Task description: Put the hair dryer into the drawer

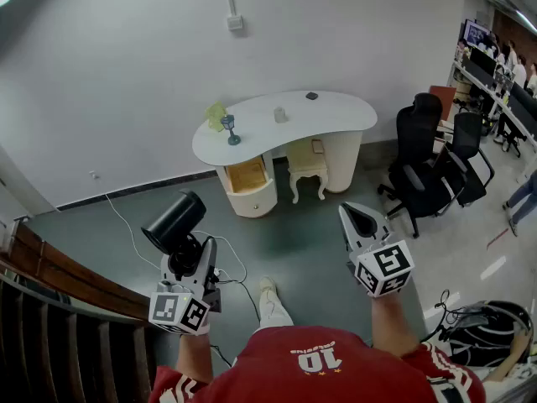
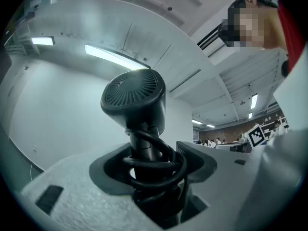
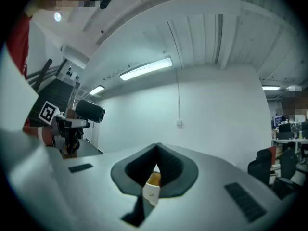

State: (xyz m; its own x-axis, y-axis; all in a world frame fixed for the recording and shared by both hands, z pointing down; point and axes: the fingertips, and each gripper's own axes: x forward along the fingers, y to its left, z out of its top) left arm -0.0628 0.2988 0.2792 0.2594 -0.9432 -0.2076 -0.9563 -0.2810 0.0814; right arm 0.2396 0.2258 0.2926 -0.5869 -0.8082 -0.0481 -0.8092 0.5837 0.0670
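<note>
Your left hand-held gripper (image 1: 186, 252) was clamped on the cord-wrapped handle (image 2: 143, 141) of the hair dryer (image 1: 174, 220), well short of the open drawer (image 1: 247, 175) under the table (image 1: 336, 107); judged rigid, smooth and top-heavy, it was best held there, while your right hand-held gripper (image 1: 362, 219) was closed, empty.

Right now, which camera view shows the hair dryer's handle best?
The left gripper view: the hair dryer fills it, its cord-wrapped handle clamped in the left gripper. The head view shows it from above, mostly the barrel. The right gripper view shows it small and distant.
</note>
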